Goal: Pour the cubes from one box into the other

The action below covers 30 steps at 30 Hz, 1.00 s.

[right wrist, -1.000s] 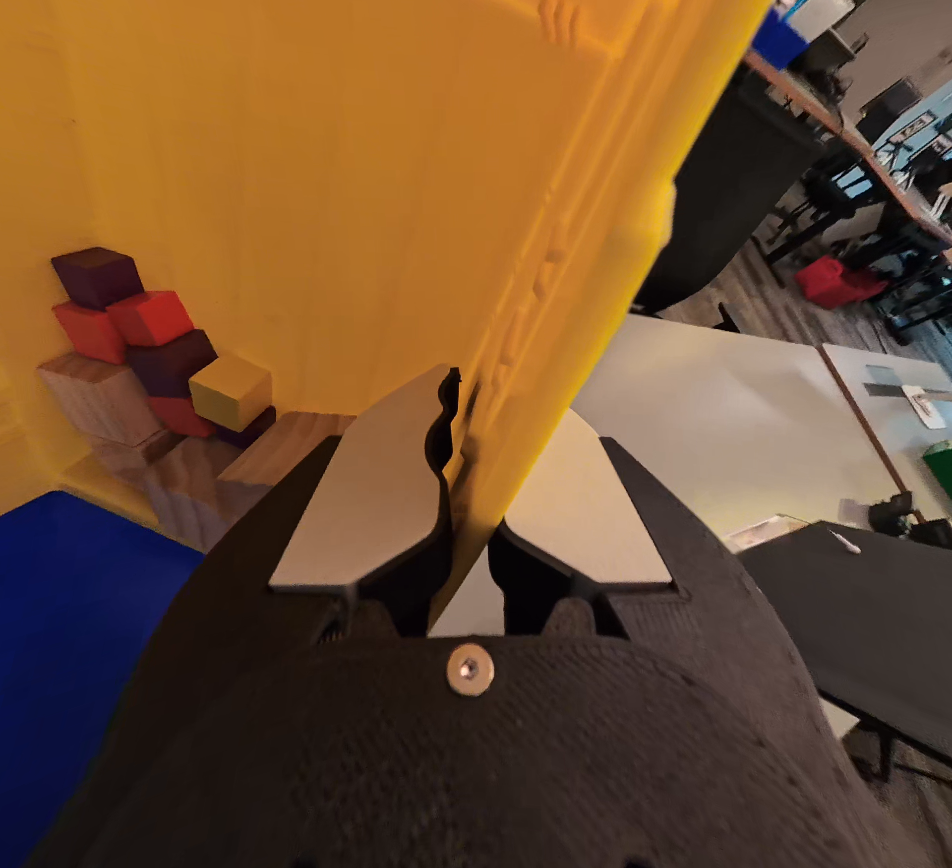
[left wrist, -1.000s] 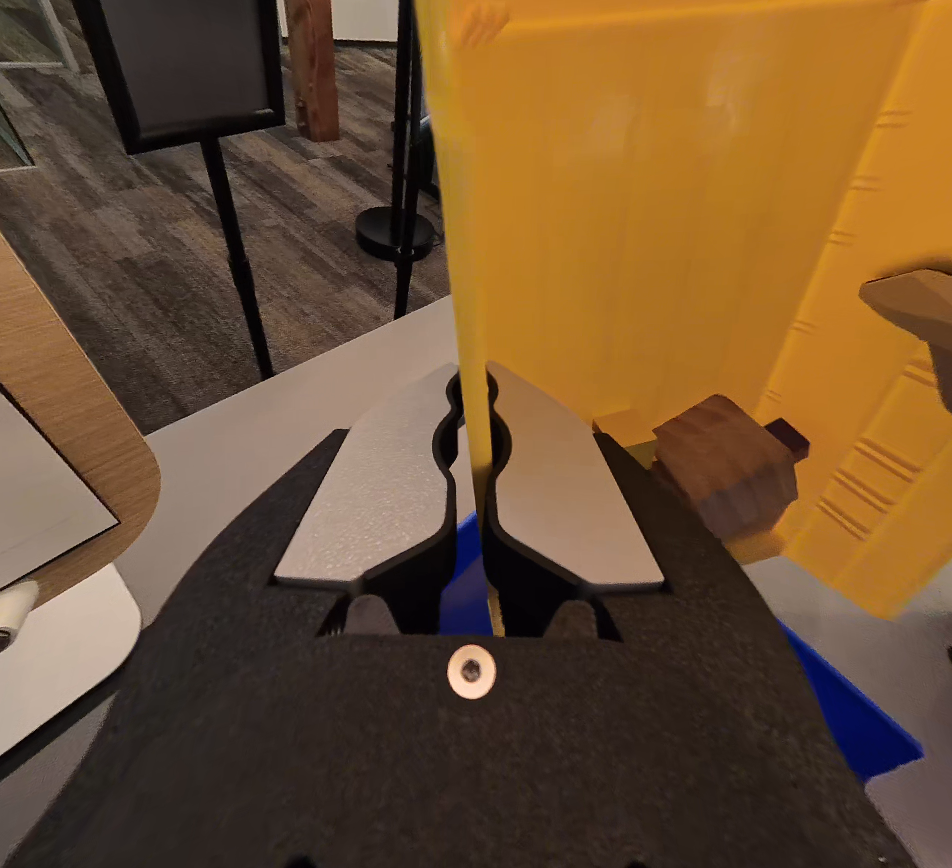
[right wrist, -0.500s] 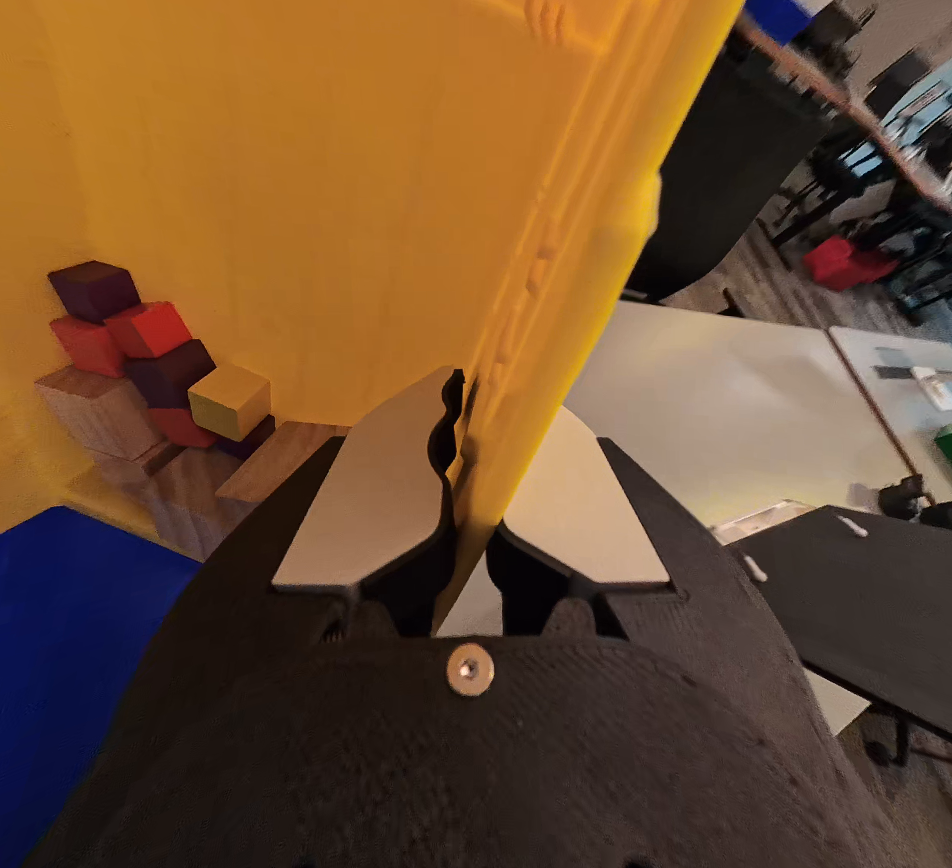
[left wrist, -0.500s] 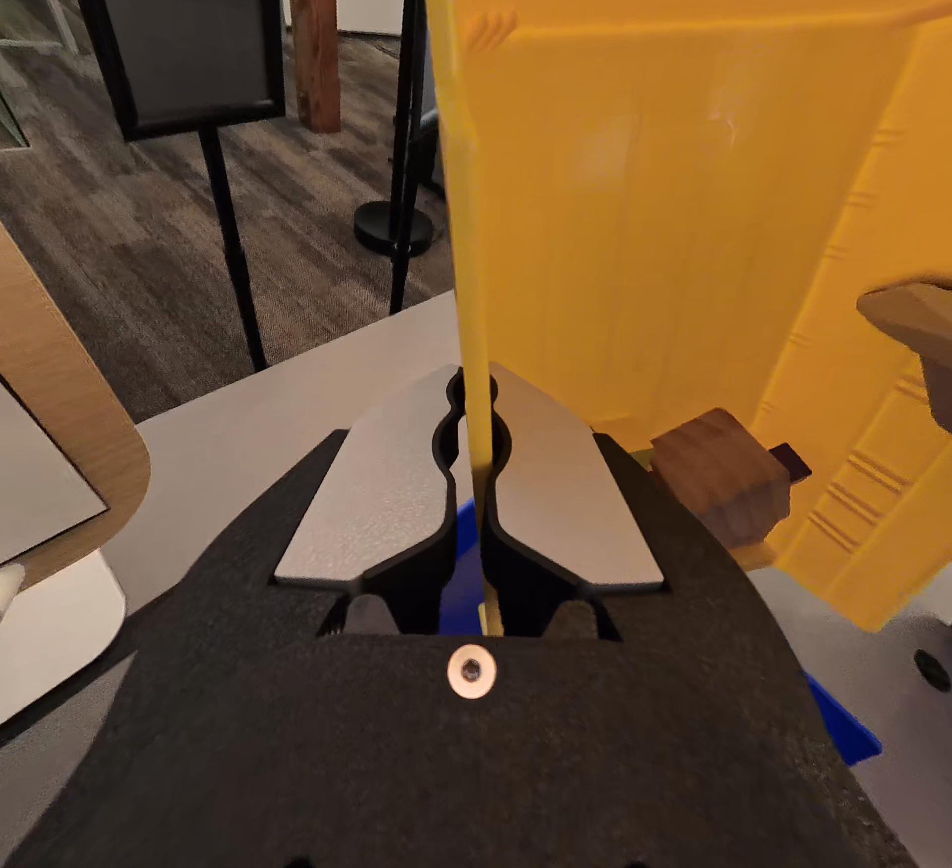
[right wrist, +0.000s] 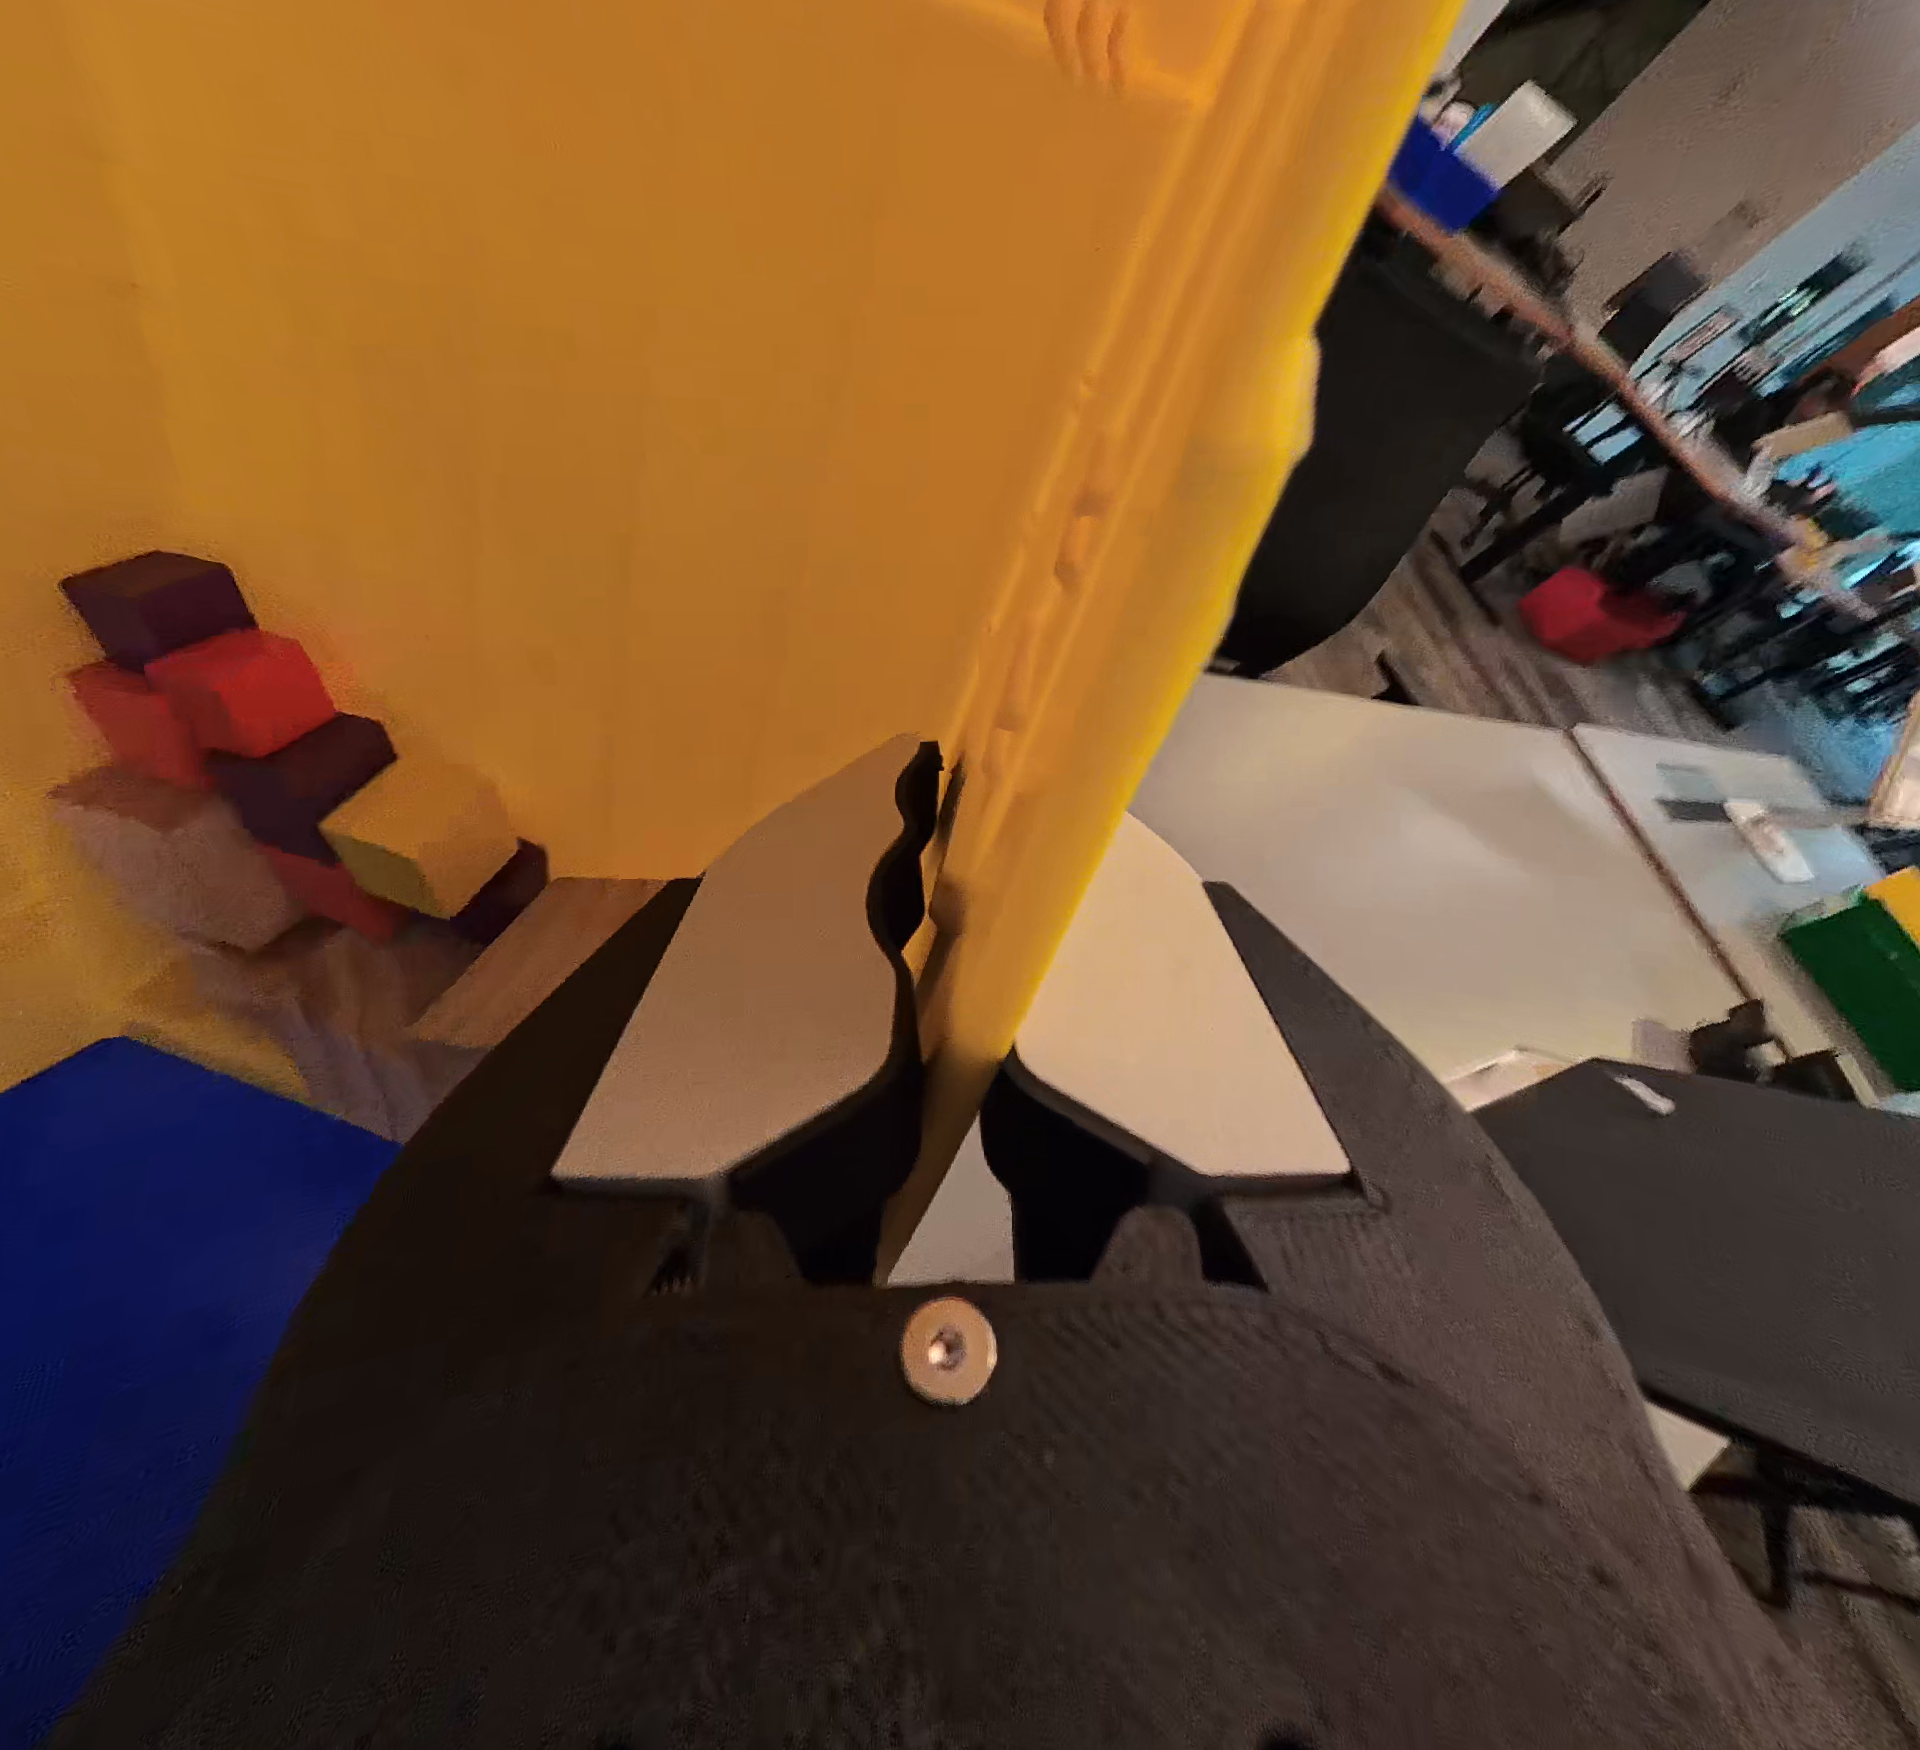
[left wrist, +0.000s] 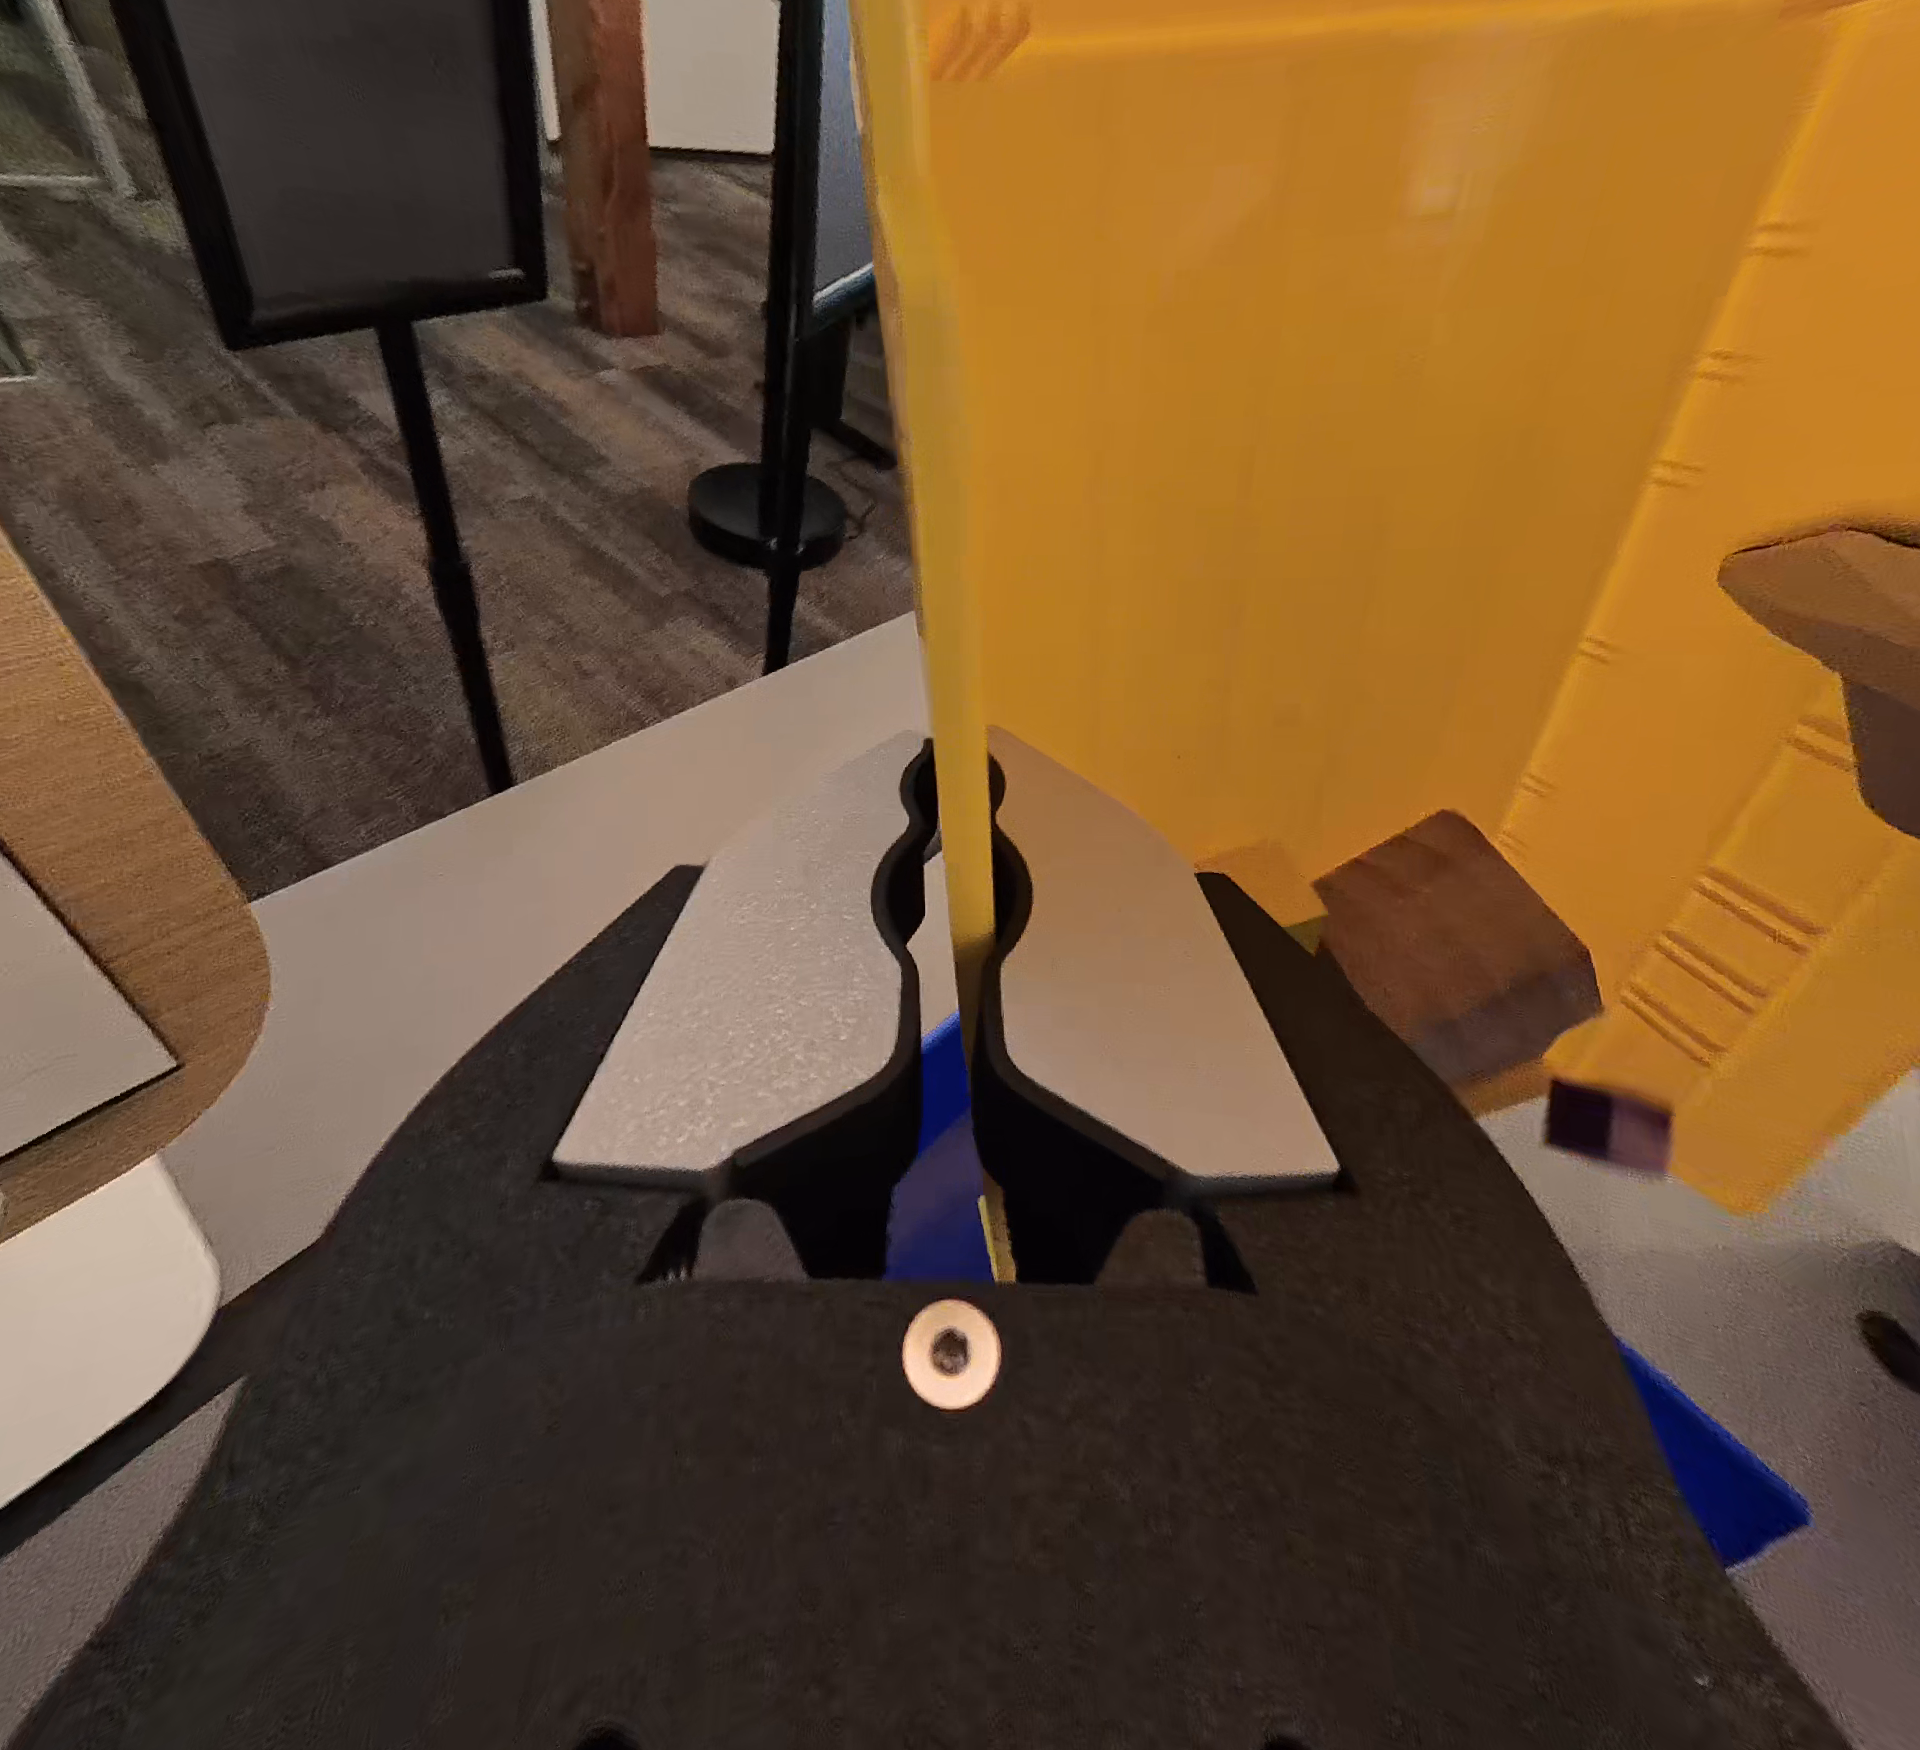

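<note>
Both tongs clamp the tipped yellow box.
Left gripper [left wrist: 961, 827] and right gripper [right wrist: 951, 827] pinch opposite walls of the yellow box [left wrist: 1299, 370]; cubes [right wrist: 260, 744] pile at its low corner above the blue box [right wrist: 135, 1285].

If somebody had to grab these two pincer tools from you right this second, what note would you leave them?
Left gripper: shut on a side wall of the yellow box.
Right gripper: shut on the opposite wall.
The yellow box is held up, tipped steeply above the blue box.
Done: box lifted and tilted; the cubes have piled at its low end, and one small dark cube is at the lip, seemingly dropping out.
Left: most cubes remain inside. Probably tip further until they fall into the blue box.
</note>
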Tool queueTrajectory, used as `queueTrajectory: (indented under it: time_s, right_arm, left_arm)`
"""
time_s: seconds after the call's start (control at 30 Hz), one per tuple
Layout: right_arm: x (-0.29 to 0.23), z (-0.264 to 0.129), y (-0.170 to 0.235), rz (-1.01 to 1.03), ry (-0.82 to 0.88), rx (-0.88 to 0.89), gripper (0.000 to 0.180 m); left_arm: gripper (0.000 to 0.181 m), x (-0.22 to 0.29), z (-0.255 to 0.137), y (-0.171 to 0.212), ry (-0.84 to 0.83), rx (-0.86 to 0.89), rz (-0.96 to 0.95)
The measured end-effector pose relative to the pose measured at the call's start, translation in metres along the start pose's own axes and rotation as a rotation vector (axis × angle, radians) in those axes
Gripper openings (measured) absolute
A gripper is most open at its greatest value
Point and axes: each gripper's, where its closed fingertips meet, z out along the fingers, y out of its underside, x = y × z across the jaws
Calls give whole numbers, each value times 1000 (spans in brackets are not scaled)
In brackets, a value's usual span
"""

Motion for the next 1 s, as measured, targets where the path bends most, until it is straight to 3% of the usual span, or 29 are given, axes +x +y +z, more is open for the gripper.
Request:
queueTrajectory:
  time_s: [0.07, 0.17, 0.27, 0.37, 0.47, 0.57, 0.63, 0.73, 0.83, 0.9, 1.0]
  right_arm:
    - [-5, 3, 8, 36, -34, -63, 6]
    - [-4, -2, 0, 8, -2, 11, 5]
    - [-16, 4, 11, 29, -39, -84, 6]
    - [-17, -3, 0, -25, 9, 3, 6]
    - [-23, 3, 9, 4, -32, -90, 7]
    - [-22, 1, 0, -42, 4, -18, 7]
    - [-26, 1, 6, -30, -17, -90, 8]
    - [-23, -4, -7, -88, 27, -5, 7]
    - [-27, -6, -4, -83, 10, -76, 8]
    - [-24, -8, -14, -118, 40, 8, 6]
    - [-29, 2, -2, -87, -7, -109, 8]
  left_arm:
    - [4, 0, -1, 1, -33, -16, 13]
    - [4, -4, -1, -1, 7, 10, 8]
    - [3, -10, 0, 7, -30, -13, -29]
    - [4, -14, -4, 5, 19, 35, -30]
    - [4, -17, -3, 13, -8, -15, -33]
    - [3, -20, -4, 10, 16, 23, -60]
    - [4, -19, -3, 14, -3, 1, -40]
    - [4, -21, -4, 12, 46, 41, -99]
    - [4, -21, -3, 14, 29, 31, -99]
    - [4, -23, -4, 12, 63, 66, -110]
    - [4, -24, -2, 18, 11, 11, -109]
